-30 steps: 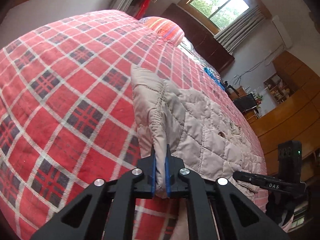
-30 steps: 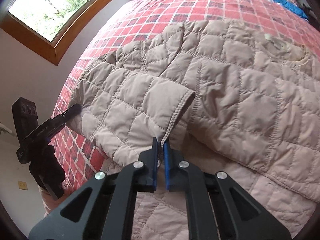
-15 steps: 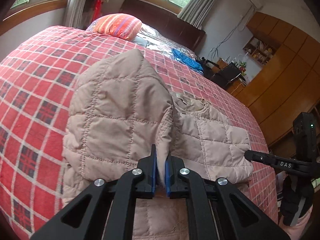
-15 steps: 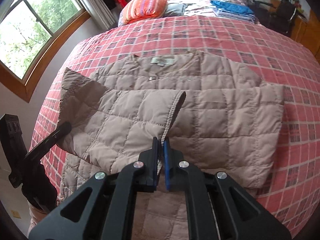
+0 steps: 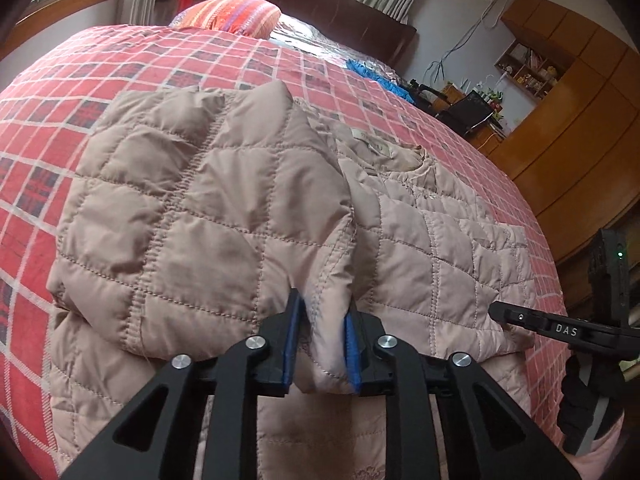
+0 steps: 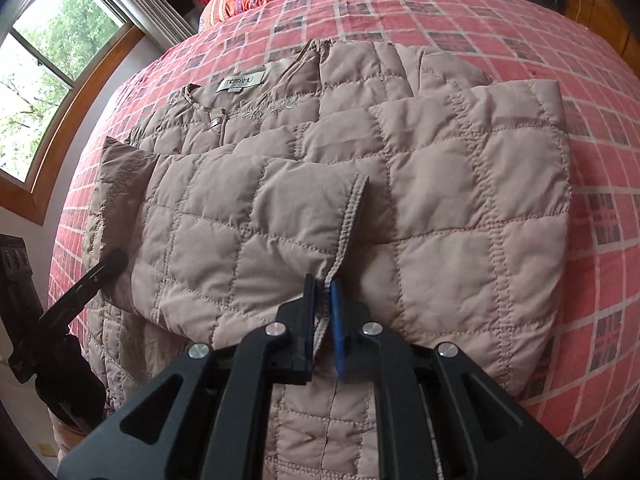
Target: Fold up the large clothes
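Note:
A beige quilted jacket (image 5: pixel 200 208) lies front-up on the red plaid bedspread (image 5: pixel 60 92), neck label toward the pillow. Its left sleeve is folded across the chest. My left gripper (image 5: pixel 323 300) stands open, a bulge of the folded fabric still loosely between its blue pads. In the right wrist view the jacket (image 6: pixel 460 184) shows both sleeves laid over the body. My right gripper (image 6: pixel 322 280) has its pads slightly apart with the sleeve cuff (image 6: pixel 352 216) edge between them. Each gripper shows in the other's view: the right one (image 5: pixel 496 308), the left one (image 6: pixel 116 258).
An orange striped pillow (image 5: pixel 232 14) and a blue cloth (image 5: pixel 372 74) lie at the head of the bed. Wooden wardrobes (image 5: pixel 580 120) stand on the right and a window (image 6: pixel 48 60) on the left. Bare bedspread (image 6: pixel 600 60) surrounds the jacket.
Both grippers carried the sleeve over the jacket's chest and lowered it. Both were clamped before; the left jaws have now spread wide, the right ones slightly.

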`<state>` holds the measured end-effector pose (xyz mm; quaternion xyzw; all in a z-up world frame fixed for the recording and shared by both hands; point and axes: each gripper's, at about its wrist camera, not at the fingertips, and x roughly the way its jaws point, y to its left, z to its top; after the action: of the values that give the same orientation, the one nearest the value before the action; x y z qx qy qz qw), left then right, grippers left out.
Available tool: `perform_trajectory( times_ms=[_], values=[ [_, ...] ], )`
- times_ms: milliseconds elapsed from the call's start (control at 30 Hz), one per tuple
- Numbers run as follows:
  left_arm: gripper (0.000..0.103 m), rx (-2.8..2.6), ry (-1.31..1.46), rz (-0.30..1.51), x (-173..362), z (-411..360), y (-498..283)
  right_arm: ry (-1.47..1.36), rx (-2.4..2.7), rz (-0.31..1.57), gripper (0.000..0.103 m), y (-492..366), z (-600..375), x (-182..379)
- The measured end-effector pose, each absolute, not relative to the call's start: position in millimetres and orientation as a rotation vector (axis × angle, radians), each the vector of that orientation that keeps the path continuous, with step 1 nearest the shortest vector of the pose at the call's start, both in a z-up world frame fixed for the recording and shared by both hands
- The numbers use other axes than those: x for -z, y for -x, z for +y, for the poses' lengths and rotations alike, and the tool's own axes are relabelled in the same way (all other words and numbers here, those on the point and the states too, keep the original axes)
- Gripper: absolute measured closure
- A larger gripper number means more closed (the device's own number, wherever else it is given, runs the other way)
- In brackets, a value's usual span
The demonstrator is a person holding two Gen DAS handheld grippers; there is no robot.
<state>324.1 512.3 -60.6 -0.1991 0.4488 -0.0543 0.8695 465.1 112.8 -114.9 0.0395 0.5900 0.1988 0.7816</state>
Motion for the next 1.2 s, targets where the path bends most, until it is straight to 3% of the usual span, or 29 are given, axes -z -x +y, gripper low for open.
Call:
perform_trajectory(
  times_ms=[67,133,167,200,333,533,767,1167,1200],
  values=[
    [0.067,0.129,0.422,0.930,53,518,-317,-0.094,-0.439,1.259,0.092,-465,110,113],
    [0.063,0.144,0.428,0.897,40,527,-306,-0.118,-0.451,1.244,0.074,-464,104,108],
    [0.062,0.134,0.423,0.874,33,534,-300,-0.136,-0.456,1.238,0.055,-464,101,106],
    [0.059,0.114,0.414,0.855,28,539,-297,-0.151,-0.463,1.228,0.052,-464,99,104],
    [0.059,0.054,0.417,0.841,27,562,-298,-0.177,-0.468,1.248,0.057,-468,99,113],
    [0.059,-0.011,0.409,0.891,55,572,-312,-0.173,-0.464,1.268,0.097,-472,107,120],
    [0.059,0.009,0.376,0.889,60,567,-312,-0.260,-0.428,1.167,0.099,-476,59,80],
    [0.054,0.038,0.308,0.882,73,556,-313,-0.284,-0.361,1.229,0.099,-484,50,131],
    [0.054,0.033,0.297,0.877,72,554,-312,-0.287,-0.357,1.220,0.094,-482,47,127]
  ],
)
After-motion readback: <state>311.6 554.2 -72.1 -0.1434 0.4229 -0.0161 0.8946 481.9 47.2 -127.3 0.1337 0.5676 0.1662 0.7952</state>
